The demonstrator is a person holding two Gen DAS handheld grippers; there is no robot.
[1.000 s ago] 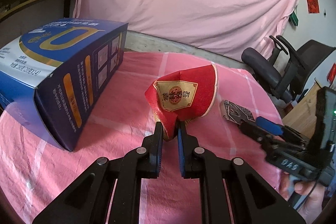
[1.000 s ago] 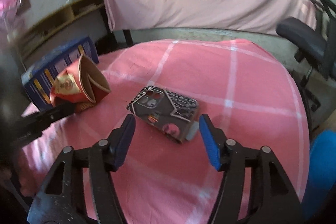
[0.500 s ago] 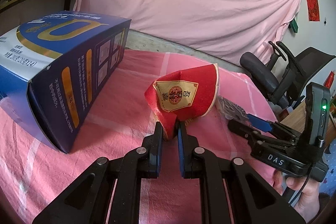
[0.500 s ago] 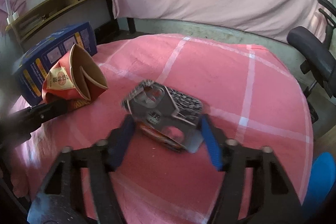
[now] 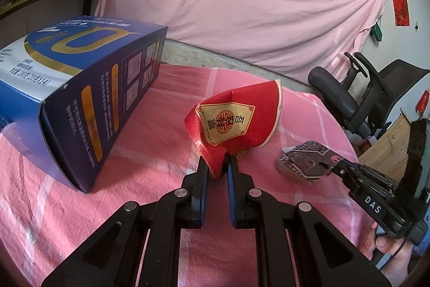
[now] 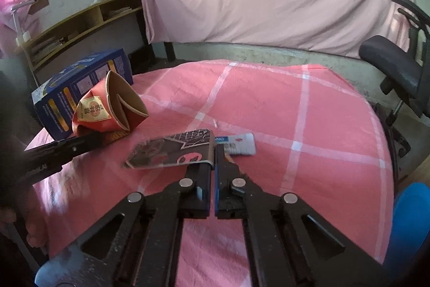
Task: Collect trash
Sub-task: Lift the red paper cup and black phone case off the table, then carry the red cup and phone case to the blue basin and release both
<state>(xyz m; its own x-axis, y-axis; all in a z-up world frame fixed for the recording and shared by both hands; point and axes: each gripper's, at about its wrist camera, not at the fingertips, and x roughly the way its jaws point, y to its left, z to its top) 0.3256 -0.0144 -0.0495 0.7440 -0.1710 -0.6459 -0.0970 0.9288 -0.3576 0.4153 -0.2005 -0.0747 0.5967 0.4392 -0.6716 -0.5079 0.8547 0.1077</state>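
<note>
Left gripper (image 5: 217, 166) is pinching the crushed red paper cup (image 5: 236, 120) at table centre. Right gripper (image 6: 214, 152) is clamping the dark patterned packet (image 6: 172, 151) by its edge, at the cup's 4 o'clock. Blue carton (image 5: 80, 88) is sitting at 9 o'clock; a small white card (image 6: 239, 144) is lying just behind the packet on the pink cloth (image 6: 309, 125).

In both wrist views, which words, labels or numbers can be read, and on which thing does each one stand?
"DAS": white letters on the right gripper.
Blue cardboard box: large gold "D"; small print unreadable.
Crushed red paper cup: gold label characters too unclear.
Small white-and-blue packet: print blurred.
Dark patterned flat card: no words legible.
</note>
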